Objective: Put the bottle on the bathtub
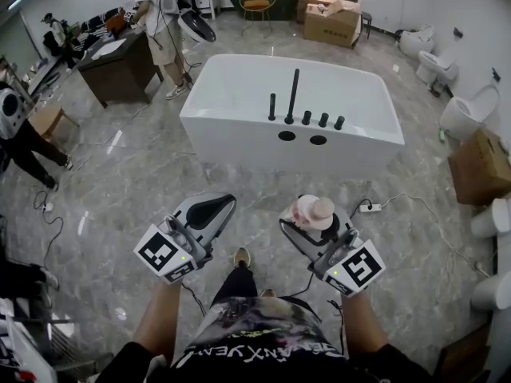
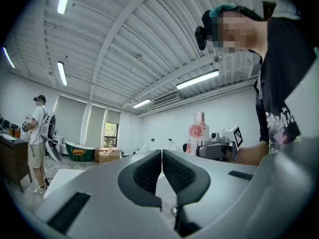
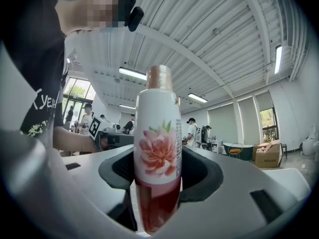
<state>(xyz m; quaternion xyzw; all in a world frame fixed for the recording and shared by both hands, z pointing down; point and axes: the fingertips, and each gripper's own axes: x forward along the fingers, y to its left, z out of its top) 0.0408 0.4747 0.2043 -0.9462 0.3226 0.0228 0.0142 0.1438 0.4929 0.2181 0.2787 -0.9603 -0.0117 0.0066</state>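
A white bottle (image 3: 157, 148) with a pink flower print and a rose-gold cap stands upright between the jaws of my right gripper (image 3: 158, 171), which is shut on it. From above the bottle (image 1: 314, 211) shows at the tip of the right gripper (image 1: 315, 223), and it also appears in the left gripper view as the bottle (image 2: 198, 132). My left gripper (image 2: 162, 171) is shut with nothing in it, held level beside the right one as the left gripper (image 1: 209, 210). The white bathtub (image 1: 239, 130) stands on the floor ahead, its near rim carrying black faucet fittings (image 1: 294, 98).
Cardboard boxes (image 1: 330, 19) sit beyond the tub and another box (image 1: 480, 166) at the right. Toilets (image 1: 461, 112) line the right wall. A power strip (image 1: 370, 207) and cable lie on the marble floor. People stand by a dark desk (image 1: 120, 62) at the far left.
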